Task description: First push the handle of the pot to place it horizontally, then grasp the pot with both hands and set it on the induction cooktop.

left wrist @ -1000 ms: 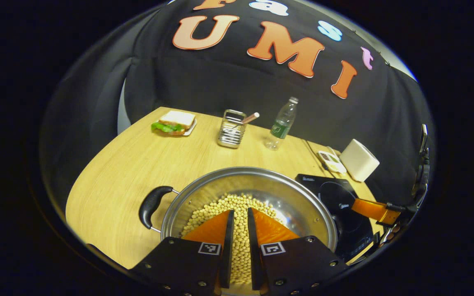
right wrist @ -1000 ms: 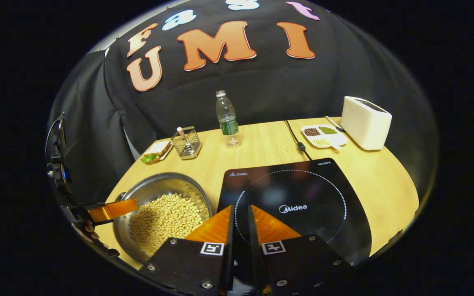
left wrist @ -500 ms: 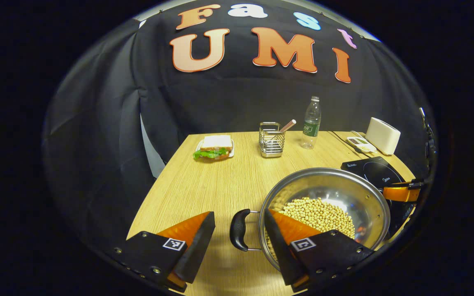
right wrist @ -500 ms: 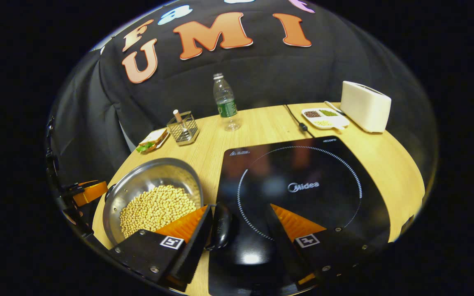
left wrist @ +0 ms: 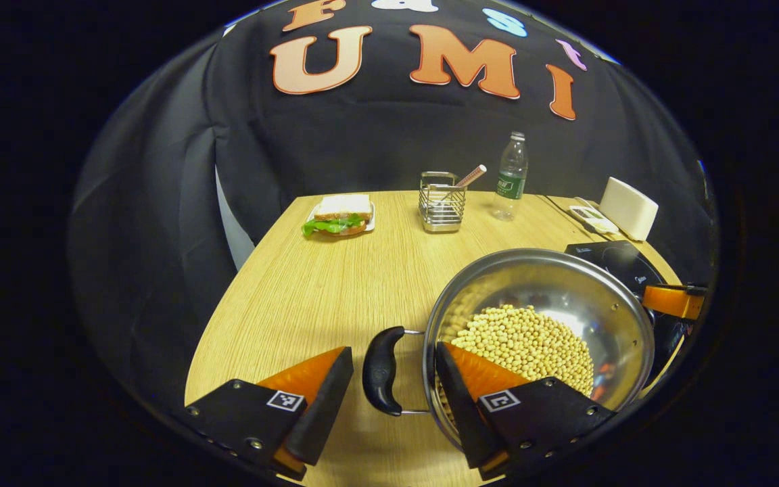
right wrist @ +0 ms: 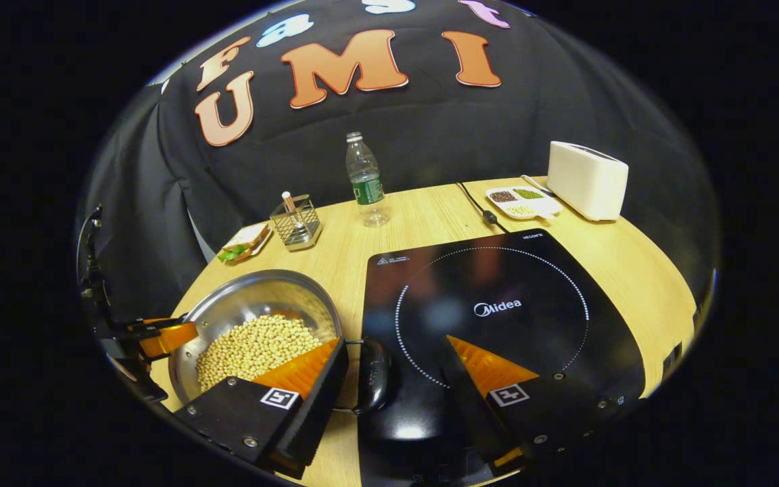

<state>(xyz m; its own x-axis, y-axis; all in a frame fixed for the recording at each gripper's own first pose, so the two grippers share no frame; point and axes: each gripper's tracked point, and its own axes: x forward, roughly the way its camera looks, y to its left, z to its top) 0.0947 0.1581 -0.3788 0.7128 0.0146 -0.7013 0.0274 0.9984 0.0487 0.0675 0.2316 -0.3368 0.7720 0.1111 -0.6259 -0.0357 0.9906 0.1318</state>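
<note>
A steel pot (left wrist: pixel 552 284) holding yellow beans (left wrist: pixel 531 341) stands on the wooden table, just left of the black induction cooktop (right wrist: pixel 498 270). In the left gripper view my left gripper (left wrist: pixel 393 350) is open, and the pot's black left handle (left wrist: pixel 379 370) lies between its fingers without touching them. One finger reaches over the rim. In the right gripper view my right gripper (right wrist: pixel 396 340) is open around the pot's other black handle (right wrist: pixel 374 375), which sits at the cooktop's near-left edge. The pot (right wrist: pixel 254 301) is at lower left there, with the left gripper (right wrist: pixel 166 335) at its far side.
Along the back of the table stand a sandwich on a plate (left wrist: pixel 337 218), a wire holder (left wrist: pixel 441 201), a water bottle (left wrist: pixel 510 177), a white toaster (right wrist: pixel 587 179) and a divided tray of grains (right wrist: pixel 521 201). A cable (right wrist: pixel 481 206) runs to the cooktop.
Both grippers went from shut to open and shifted outward from over the pot and cooktop to straddle the two handles, then came slightly closer. The pot has stayed in place.
</note>
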